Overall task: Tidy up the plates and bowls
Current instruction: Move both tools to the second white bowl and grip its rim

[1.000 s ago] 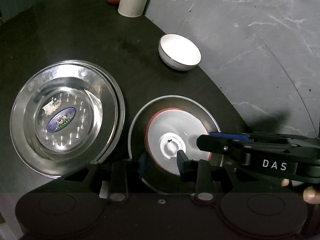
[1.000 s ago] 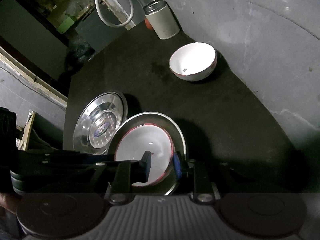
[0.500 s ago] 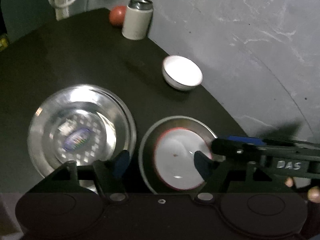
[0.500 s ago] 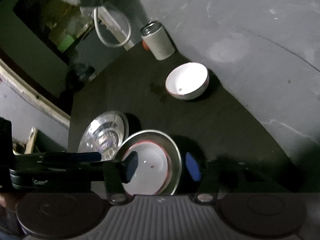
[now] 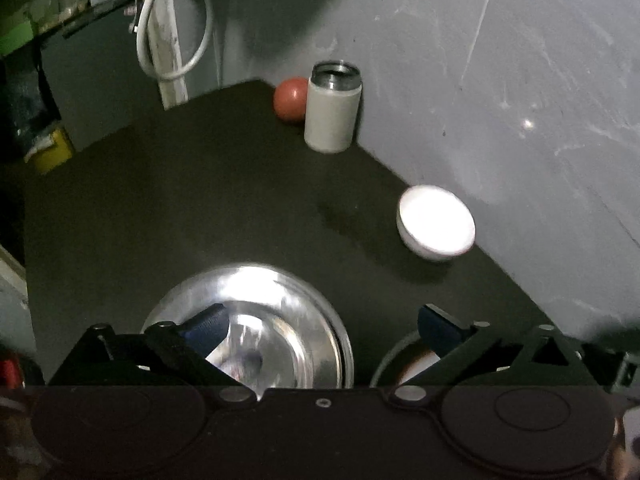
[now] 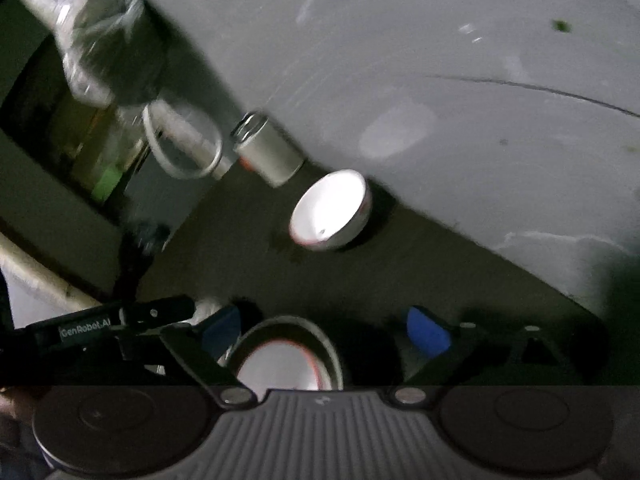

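Note:
On the dark table a shiny steel plate (image 5: 256,320) lies under my left gripper (image 5: 320,330), which hangs open above it with nothing held. To its right a second steel plate (image 6: 288,326) holds a white red-rimmed bowl (image 6: 276,364); its edge (image 5: 384,360) shows in the left wrist view. My right gripper (image 6: 324,330) is open and empty above that bowl. Another white bowl (image 5: 436,222) (image 6: 330,210) sits alone farther back near the wall. The left gripper's black body (image 6: 120,320) crosses the right wrist view at the left.
A grey-white canister (image 5: 332,112) (image 6: 268,152) stands at the table's far corner with a red ball (image 5: 290,98) beside it. A grey wall (image 5: 500,80) runs along the table's right side. A pipe with a looped hose (image 5: 168,40) rises behind the table.
Both grippers went from narrow around the red-rimmed bowl to wide open, then lifted and pulled back. The bowl stays in the steel plate. Both views now tilt up toward the wall.

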`<move>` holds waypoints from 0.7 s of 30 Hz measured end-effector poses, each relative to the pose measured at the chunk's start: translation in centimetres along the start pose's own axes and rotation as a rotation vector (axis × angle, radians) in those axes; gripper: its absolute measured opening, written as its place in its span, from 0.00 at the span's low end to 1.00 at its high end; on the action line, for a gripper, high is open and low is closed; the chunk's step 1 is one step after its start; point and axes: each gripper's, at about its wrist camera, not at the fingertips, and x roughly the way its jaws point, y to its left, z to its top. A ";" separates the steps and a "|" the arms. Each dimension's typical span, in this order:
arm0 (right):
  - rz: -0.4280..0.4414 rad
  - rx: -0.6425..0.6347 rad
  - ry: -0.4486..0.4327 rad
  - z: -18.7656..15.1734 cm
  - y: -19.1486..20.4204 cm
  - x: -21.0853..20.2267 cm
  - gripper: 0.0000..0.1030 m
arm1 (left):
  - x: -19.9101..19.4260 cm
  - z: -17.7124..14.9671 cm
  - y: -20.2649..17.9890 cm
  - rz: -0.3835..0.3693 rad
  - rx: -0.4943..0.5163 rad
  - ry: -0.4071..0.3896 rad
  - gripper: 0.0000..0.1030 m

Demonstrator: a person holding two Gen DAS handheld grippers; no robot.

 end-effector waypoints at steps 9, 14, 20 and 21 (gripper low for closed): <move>-0.107 0.064 -0.159 -0.1 0.1 2.2 0.91 | 4.8 4.7 -2.2 -0.036 0.097 -0.075 0.99; -0.134 0.067 -0.183 1.2 0.6 4.3 0.81 | 7.7 6.3 -3.0 -0.063 0.126 -0.059 0.99; -0.167 0.047 -0.170 3.0 1.4 7.4 0.62 | 10.3 7.3 -3.8 -0.102 0.142 -0.016 0.98; -0.170 0.044 -0.165 3.3 1.5 8.0 0.61 | 10.7 7.4 -3.9 -0.106 0.142 -0.008 0.96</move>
